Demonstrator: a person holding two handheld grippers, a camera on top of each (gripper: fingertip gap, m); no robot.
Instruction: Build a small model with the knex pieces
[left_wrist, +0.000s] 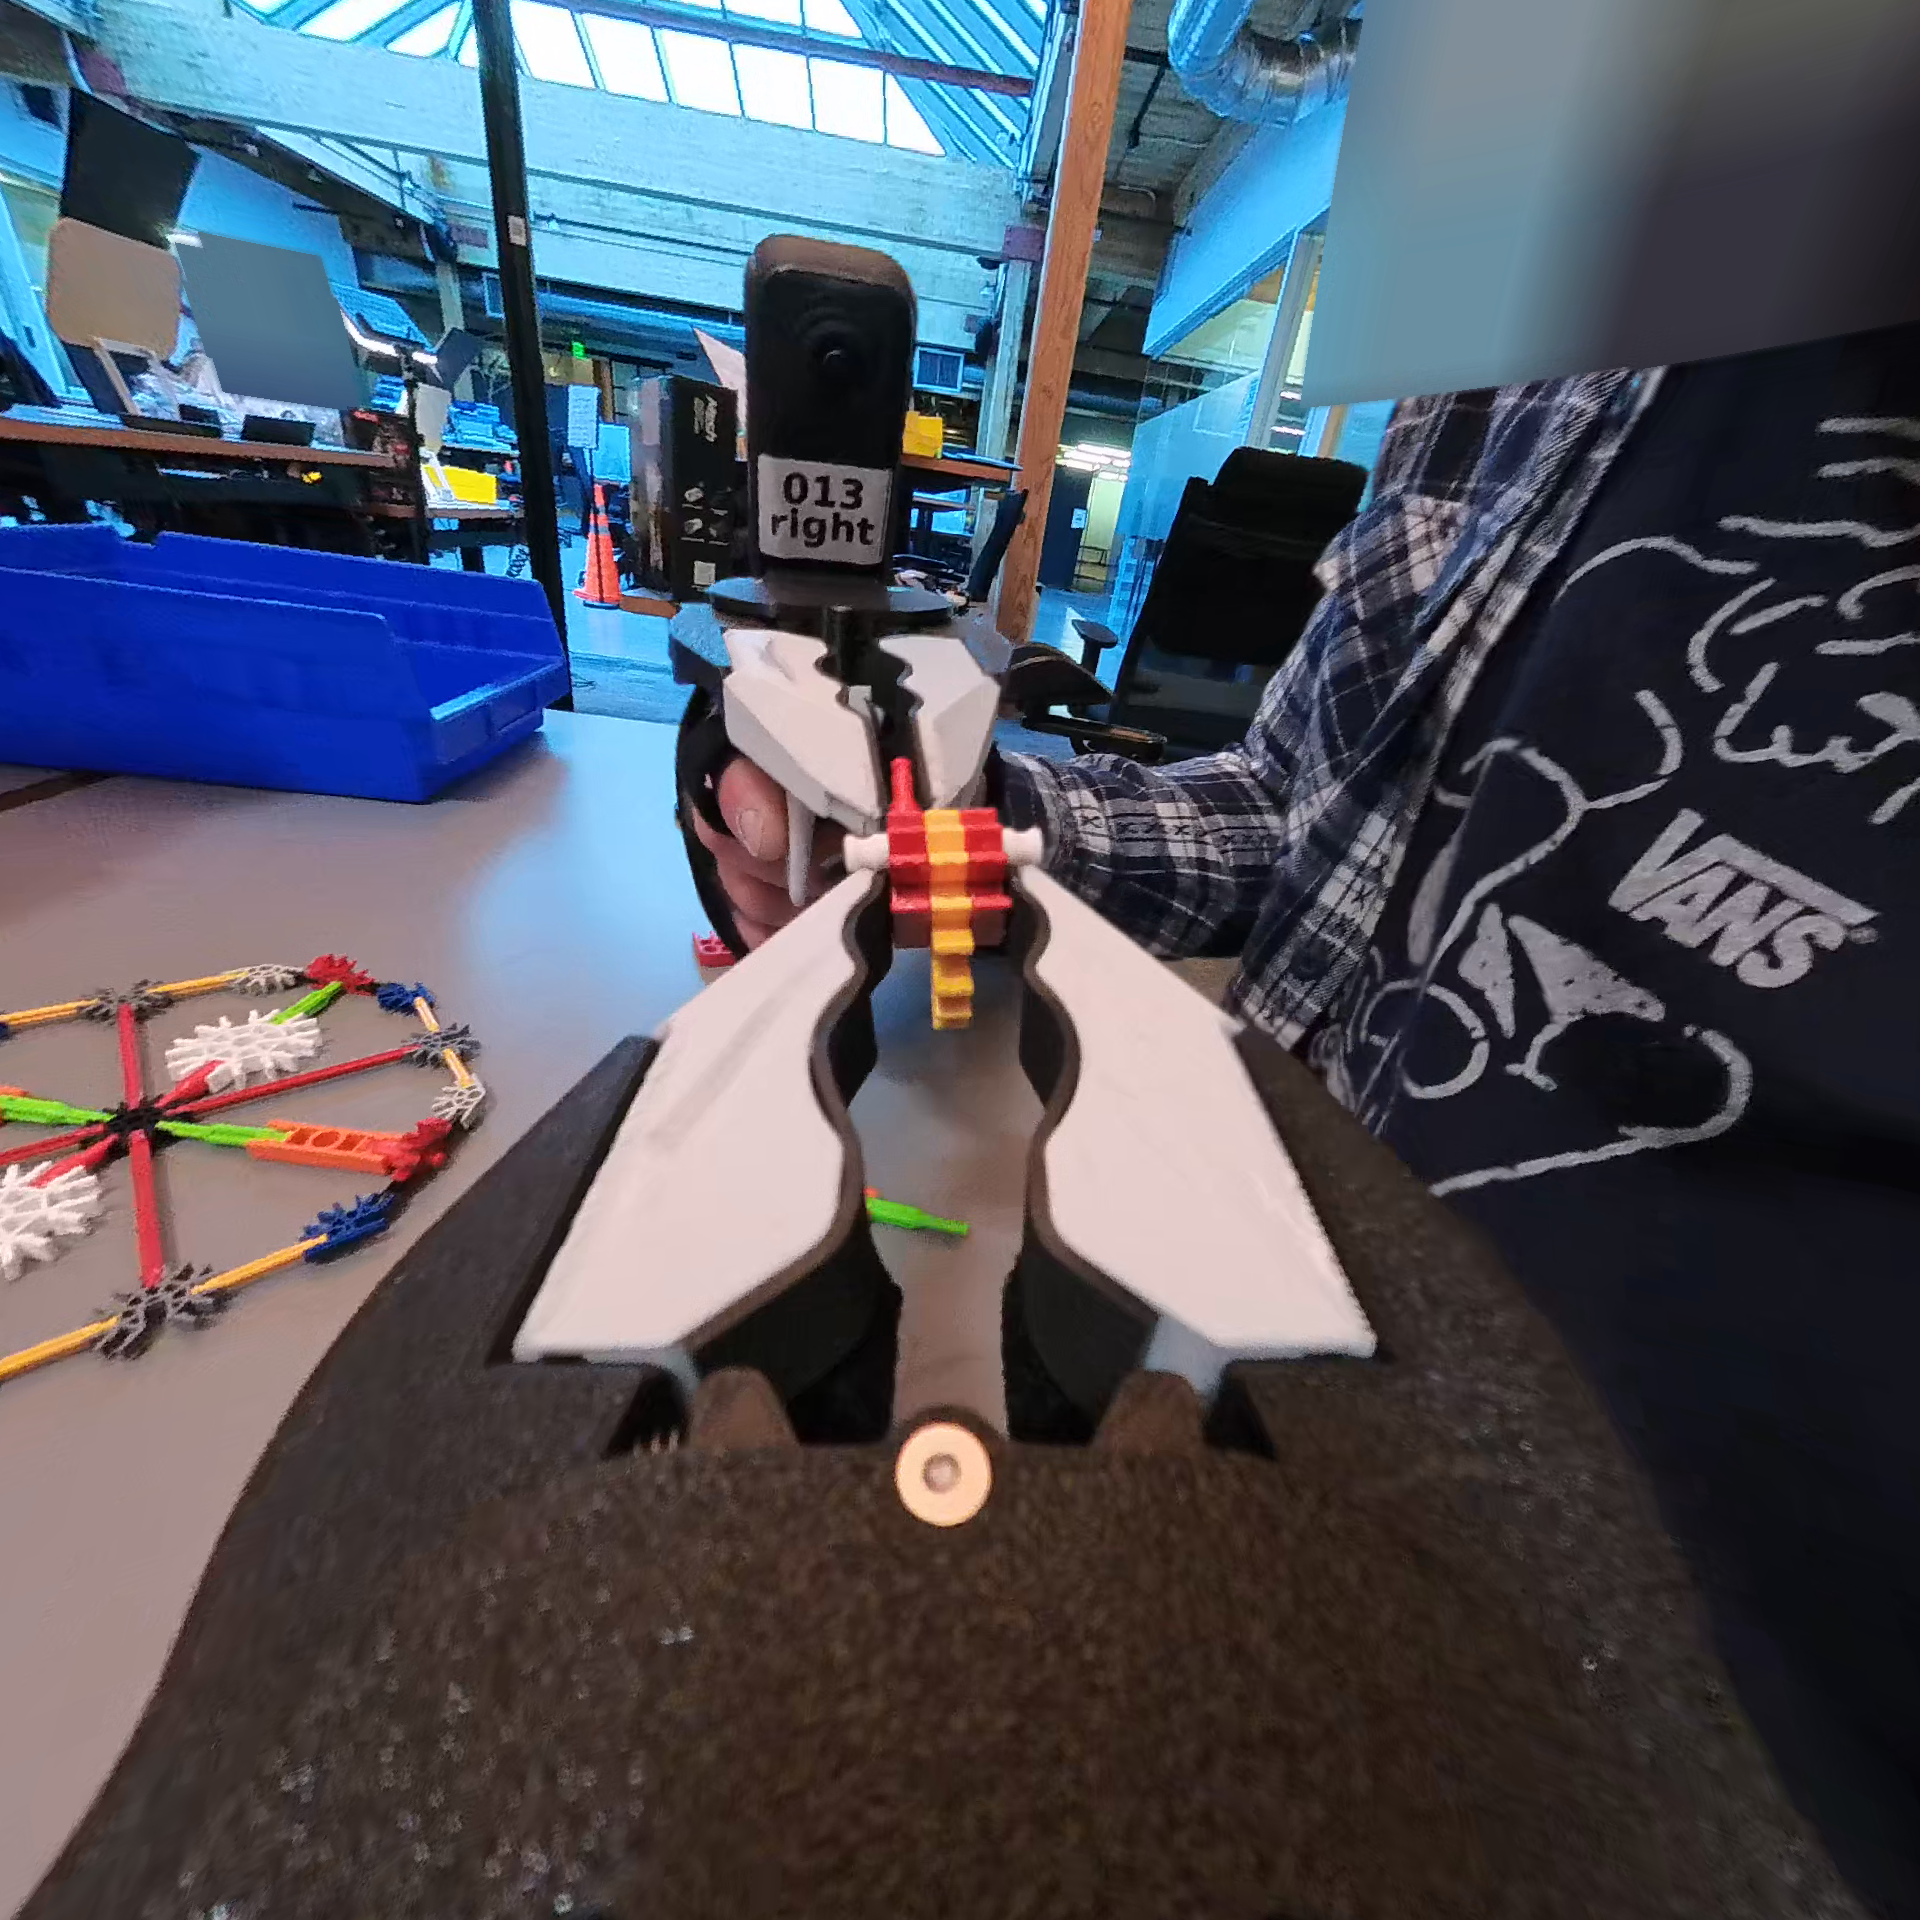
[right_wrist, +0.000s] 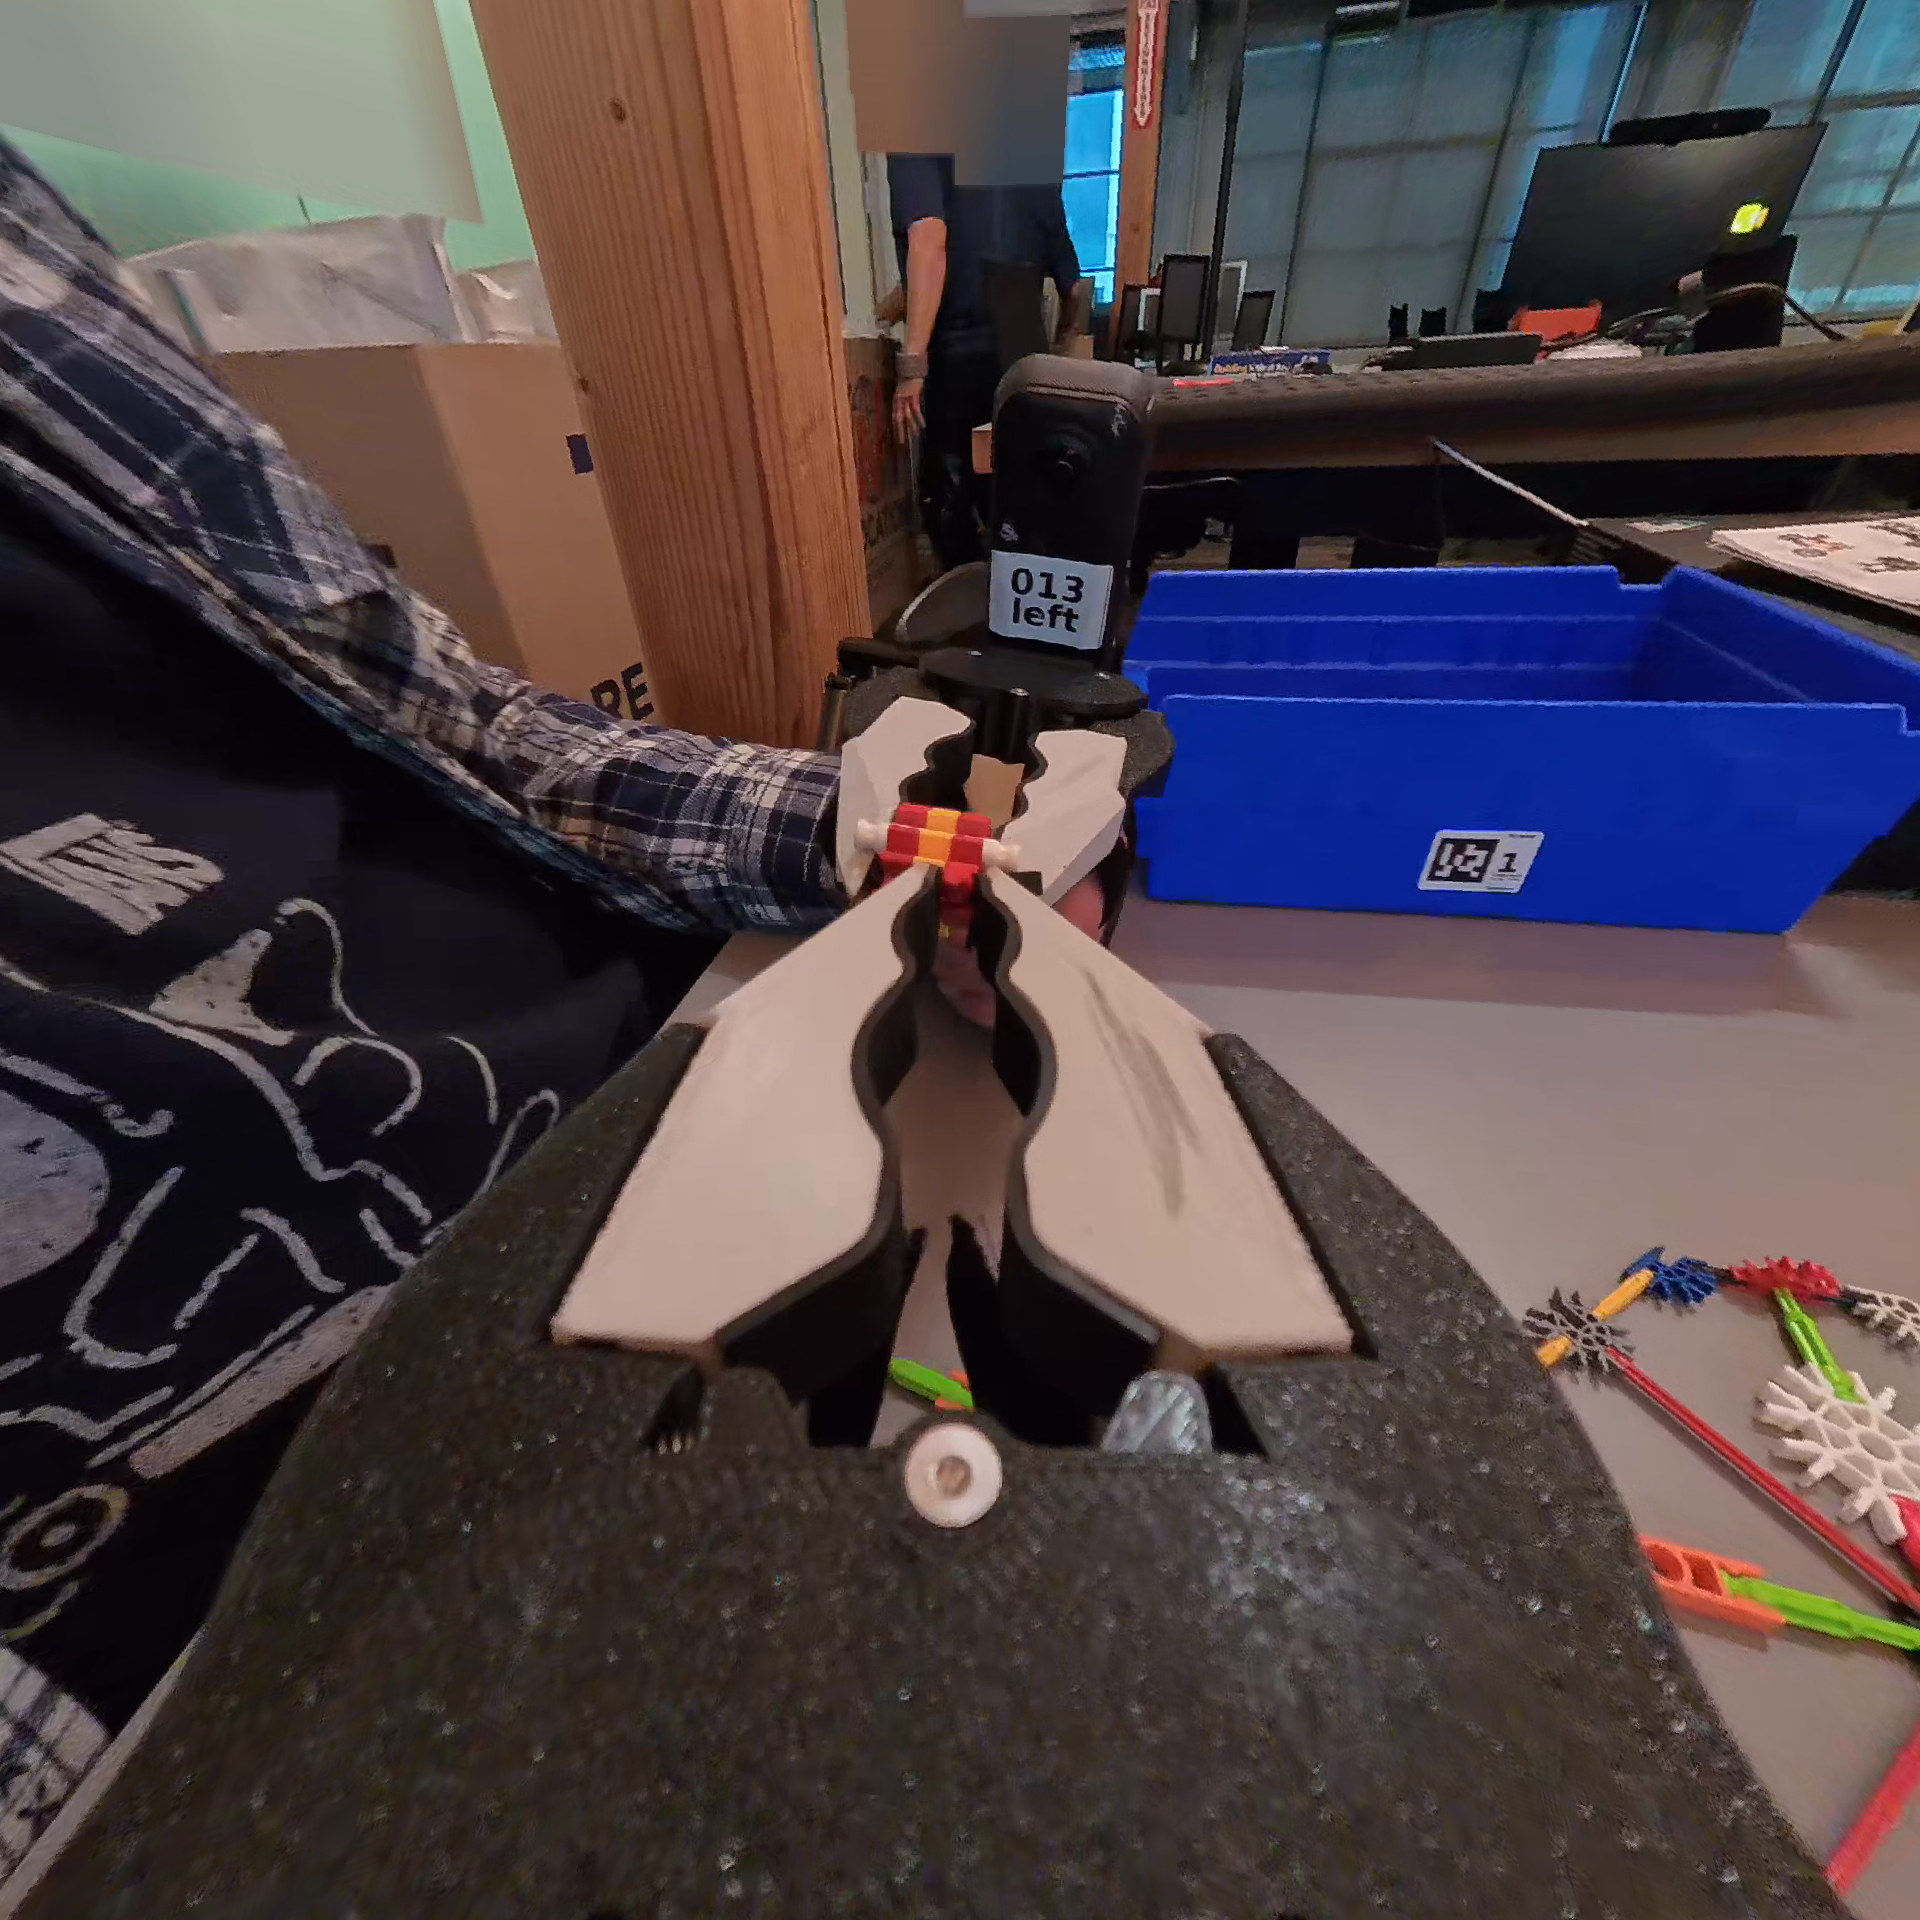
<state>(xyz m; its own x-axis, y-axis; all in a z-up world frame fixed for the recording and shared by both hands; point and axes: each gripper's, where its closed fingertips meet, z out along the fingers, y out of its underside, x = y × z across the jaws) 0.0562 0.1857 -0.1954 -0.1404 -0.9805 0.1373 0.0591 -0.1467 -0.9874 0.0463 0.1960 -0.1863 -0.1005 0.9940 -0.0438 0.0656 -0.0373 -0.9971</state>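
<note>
A small cluster of red and yellow toy connectors threaded on a short white rod (left_wrist: 943, 871) is held in the air between my two grippers, which face each other above the grey table (left_wrist: 436, 883). My left gripper (left_wrist: 945, 894) is shut on the cluster from its two sides. My right gripper (right_wrist: 951, 883) is shut on the same cluster (right_wrist: 940, 842) from the opposite direction. In the left wrist view the right gripper (left_wrist: 896, 805) shows beyond the cluster, with a hand on its handle. In the right wrist view the left gripper (right_wrist: 966, 831) shows beyond it.
A blue bin (left_wrist: 260, 665) (right_wrist: 1507, 748) stands at the table's far side. A flat wheel of coloured rods and snowflake connectors (left_wrist: 208, 1122) (right_wrist: 1818, 1434) lies on the table. A loose green rod (left_wrist: 914, 1214) (right_wrist: 930, 1382) lies under the grippers. A person's torso (left_wrist: 1662, 935) is close by. Only a small space, under 4 cm, lies between the two pairs of fingers.
</note>
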